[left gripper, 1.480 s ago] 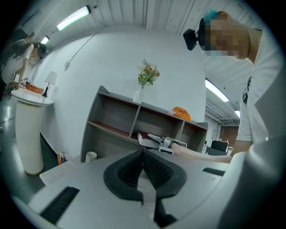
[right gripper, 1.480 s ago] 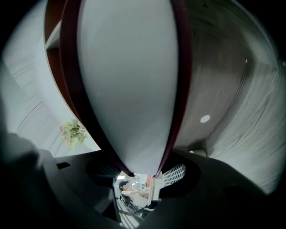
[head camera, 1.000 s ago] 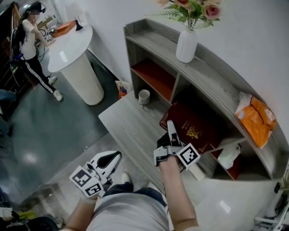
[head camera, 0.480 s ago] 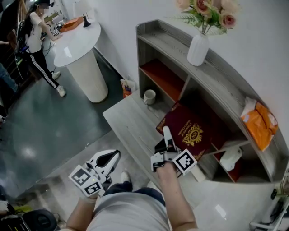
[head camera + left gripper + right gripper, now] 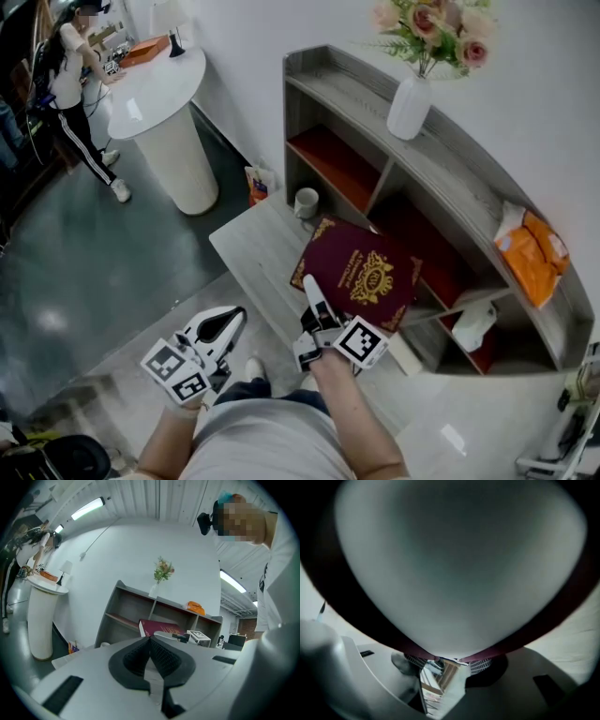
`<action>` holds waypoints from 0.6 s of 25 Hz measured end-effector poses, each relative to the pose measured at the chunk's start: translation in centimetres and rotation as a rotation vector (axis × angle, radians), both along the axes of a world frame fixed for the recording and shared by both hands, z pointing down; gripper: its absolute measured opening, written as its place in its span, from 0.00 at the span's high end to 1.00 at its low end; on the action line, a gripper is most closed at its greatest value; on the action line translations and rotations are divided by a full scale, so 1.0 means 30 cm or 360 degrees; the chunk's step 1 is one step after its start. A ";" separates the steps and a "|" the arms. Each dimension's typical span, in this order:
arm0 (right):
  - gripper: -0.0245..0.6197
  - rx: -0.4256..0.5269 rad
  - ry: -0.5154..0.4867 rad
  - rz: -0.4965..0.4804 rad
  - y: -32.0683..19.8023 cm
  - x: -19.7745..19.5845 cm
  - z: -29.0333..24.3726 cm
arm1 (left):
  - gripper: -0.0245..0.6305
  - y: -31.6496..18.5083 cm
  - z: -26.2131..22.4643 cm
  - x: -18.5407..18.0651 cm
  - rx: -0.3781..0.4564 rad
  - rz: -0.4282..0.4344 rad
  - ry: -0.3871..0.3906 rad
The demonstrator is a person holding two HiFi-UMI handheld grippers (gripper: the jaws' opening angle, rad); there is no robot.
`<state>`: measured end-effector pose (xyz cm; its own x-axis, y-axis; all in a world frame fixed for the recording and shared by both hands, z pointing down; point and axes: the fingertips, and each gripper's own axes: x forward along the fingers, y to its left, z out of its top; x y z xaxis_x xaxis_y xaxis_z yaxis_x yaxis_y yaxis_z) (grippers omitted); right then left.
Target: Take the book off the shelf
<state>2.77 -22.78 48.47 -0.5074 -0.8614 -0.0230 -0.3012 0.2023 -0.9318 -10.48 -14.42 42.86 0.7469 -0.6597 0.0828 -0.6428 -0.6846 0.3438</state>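
Maroon with a gold crest, the book (image 5: 356, 277) sits at the centre of the head view. It is clear of the grey shelf (image 5: 441, 178) and hangs over the low wooden ledge (image 5: 248, 248) in front of it, cover facing up at me and tilted a little. I read the job as nearly done, since the middle compartment behind it looks vacated.

My right gripper (image 5: 312, 291) has it by the near left edge, and that grip explains the flat carry. With only one margin pinched, the weight hangs out to the right, so keeping the cover roughly level stops it swinging or peeling loose. In the right gripper view the book (image 5: 459, 564) fills almost everything, pale page edge ringed by dark cover. The right gripper (image 5: 447, 660) shows its ribbed pads (image 5: 480, 666) pressed on the bottom edge, a firm hold.

My right forearm comes up from the bottom centre of the frame, the tool pointing level toward the shelf, its marker cube turned to the right.

My left gripper (image 5: 228, 319) waits at lower left, also level and aimed shelfward. In its own view the left gripper (image 5: 150, 638) has its pads meeting at the tip with nothing between them, and the book (image 5: 157, 627) shows beyond. I judge it is simply kept out of the way.
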 end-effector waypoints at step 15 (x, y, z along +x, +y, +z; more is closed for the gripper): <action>0.61 0.0333 0.0862 -0.0064 0.060 0.007 -0.096 | 0.94 -0.077 -0.018 0.059 0.0041 0.0129 0.0047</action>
<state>2.99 -20.98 45.60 -0.5267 -0.8461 0.0815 -0.7119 0.3867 -0.5862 -8.72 -16.73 42.30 0.7997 -0.5988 0.0439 -0.5749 -0.7426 0.3435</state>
